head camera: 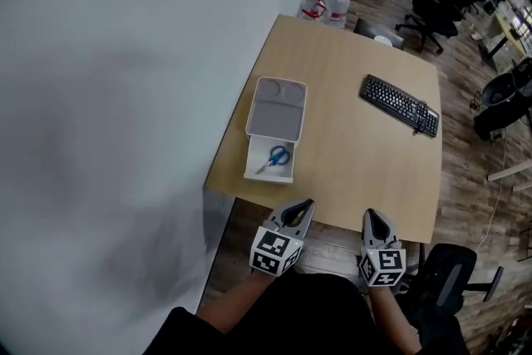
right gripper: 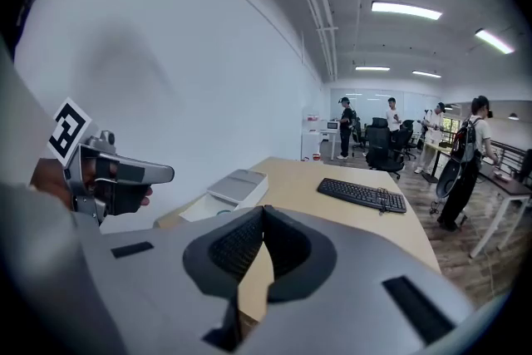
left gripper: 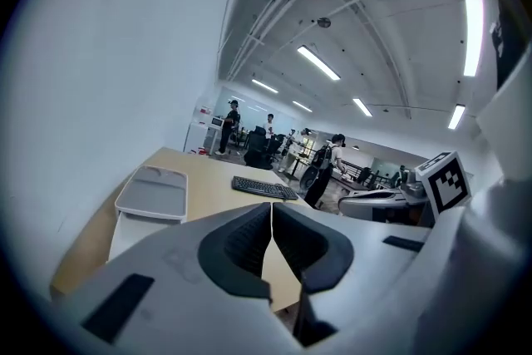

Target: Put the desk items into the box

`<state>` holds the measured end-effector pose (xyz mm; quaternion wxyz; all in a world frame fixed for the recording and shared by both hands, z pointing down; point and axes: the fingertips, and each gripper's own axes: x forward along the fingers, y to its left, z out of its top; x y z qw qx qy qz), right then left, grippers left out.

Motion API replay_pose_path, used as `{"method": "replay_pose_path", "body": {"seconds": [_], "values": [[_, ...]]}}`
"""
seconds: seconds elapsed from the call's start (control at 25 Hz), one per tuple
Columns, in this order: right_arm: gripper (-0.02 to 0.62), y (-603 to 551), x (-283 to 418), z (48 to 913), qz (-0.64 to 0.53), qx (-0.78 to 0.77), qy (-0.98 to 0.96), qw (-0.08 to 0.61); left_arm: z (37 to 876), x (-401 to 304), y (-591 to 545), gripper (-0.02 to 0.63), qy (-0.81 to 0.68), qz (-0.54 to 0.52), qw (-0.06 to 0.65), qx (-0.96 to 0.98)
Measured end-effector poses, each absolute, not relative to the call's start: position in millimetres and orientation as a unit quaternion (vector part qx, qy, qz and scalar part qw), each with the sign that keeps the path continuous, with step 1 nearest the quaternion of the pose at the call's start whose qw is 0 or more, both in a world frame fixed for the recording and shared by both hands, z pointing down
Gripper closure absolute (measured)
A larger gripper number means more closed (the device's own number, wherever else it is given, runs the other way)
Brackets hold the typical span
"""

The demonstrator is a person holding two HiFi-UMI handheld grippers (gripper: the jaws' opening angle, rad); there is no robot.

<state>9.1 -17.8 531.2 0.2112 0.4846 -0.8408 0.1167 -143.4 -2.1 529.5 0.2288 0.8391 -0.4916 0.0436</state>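
The left gripper (head camera: 304,207) and the right gripper (head camera: 371,214) hang just off the desk's (head camera: 357,166) near edge, each with its jaws clenched together on nothing. The blue-handled scissors (head camera: 274,156) lie inside the white box (head camera: 268,176) by the desk's left edge, ahead of the left jaws and apart from them. The keyboard (head camera: 400,105) sits toward the far right corner.

We see the desk (head camera: 366,154) as pale wood-grain, smooth and matt. The box (head camera: 268,172) looks like white plastic, its lid (head camera: 277,108) a dull grey. The scissors (head camera: 275,157) have blue handles, plastic as far as we can tell at this size. The keyboard (head camera: 400,105) is matt black plastic, and the floor (head camera: 470,170) is dark wood plank. The left gripper (left gripper: 272,208) has a smooth matt grey shell and ribbed black pads (left gripper: 246,241).
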Motion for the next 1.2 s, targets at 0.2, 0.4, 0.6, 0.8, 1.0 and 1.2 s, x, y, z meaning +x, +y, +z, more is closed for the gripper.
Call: {"method": "replay_pose_path", "body": {"seconds": [0.2, 0.4, 0.6, 0.8, 1.0, 1.2], "values": [[0.535, 15.8, 38.5, 499.4, 0.077, 0.491, -0.856, 0.145, 521.7, -106.3, 40.4, 0.586, -0.509, 0.023, 0.219, 0.832], [0.535, 63.4, 72.2, 491.5, 0.116, 0.477, -0.859, 0.142, 508.5, -63.1, 93.2, 0.586, -0.520, 0.021, 0.198, 0.830], [0.535, 119.0, 117.9, 483.2, 0.142, 0.474, -0.861, 0.116, 508.8, -8.3, 127.8, 0.586, -0.517, 0.041, 0.189, 0.834], [0.535, 161.0, 181.1, 474.5, 0.124, 0.517, -0.839, 0.111, 505.2, 41.4, 155.2, 0.586, -0.501, 0.052, 0.177, 0.846], [0.535, 175.5, 222.7, 458.2, 0.101, 0.549, -0.823, 0.101, 475.4, 69.0, 162.4, 0.586, -0.494, 0.044, 0.129, 0.859], [0.535, 177.2, 237.4, 451.0, 0.090, 0.559, -0.819, 0.089, 466.1, 84.3, 159.0, 0.586, -0.483, 0.041, 0.113, 0.867]]}}
